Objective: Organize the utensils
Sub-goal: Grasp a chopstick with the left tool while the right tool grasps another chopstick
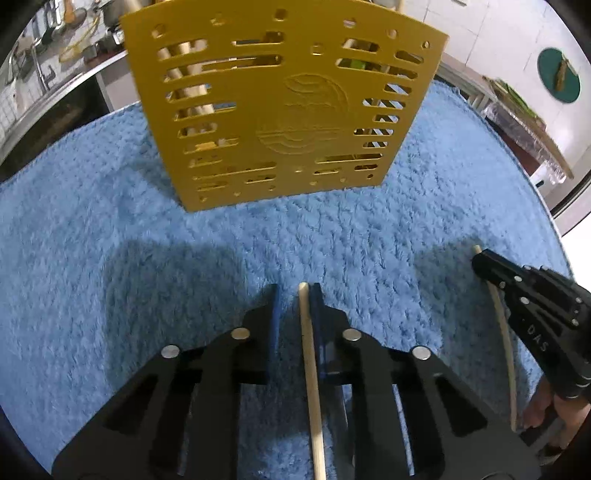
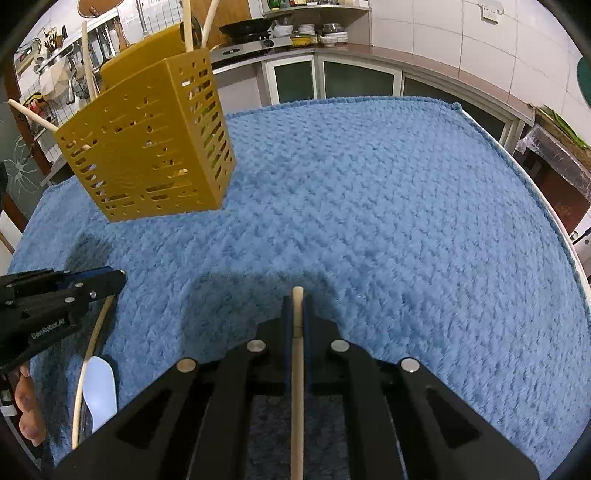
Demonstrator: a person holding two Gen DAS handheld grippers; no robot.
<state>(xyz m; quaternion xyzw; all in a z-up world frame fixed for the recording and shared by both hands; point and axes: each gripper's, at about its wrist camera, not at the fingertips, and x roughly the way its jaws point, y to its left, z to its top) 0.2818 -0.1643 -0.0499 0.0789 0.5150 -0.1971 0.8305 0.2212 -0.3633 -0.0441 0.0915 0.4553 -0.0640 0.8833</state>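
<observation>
A yellow slotted utensil holder (image 1: 280, 107) stands on the blue towel (image 1: 110, 221); several wooden handles stick up inside it. It also shows in the right wrist view (image 2: 147, 147). My left gripper (image 1: 293, 291) has its jaws apart, and a wooden utensil handle (image 1: 310, 369) lies against the right finger. My right gripper (image 2: 296, 301) is shut on another wooden handle (image 2: 297, 387). The right gripper (image 1: 480, 258) shows at the right of the left wrist view. The left gripper (image 2: 118, 277) shows at the left of the right wrist view, with a white spoon head (image 2: 99, 387) below it.
The towel (image 2: 369, 221) covers the table to its edges. Behind are a kitchen counter with a stove and pans (image 2: 258, 33), and a rack of hanging tools (image 2: 55, 40). A side table (image 1: 524, 122) stands at the right.
</observation>
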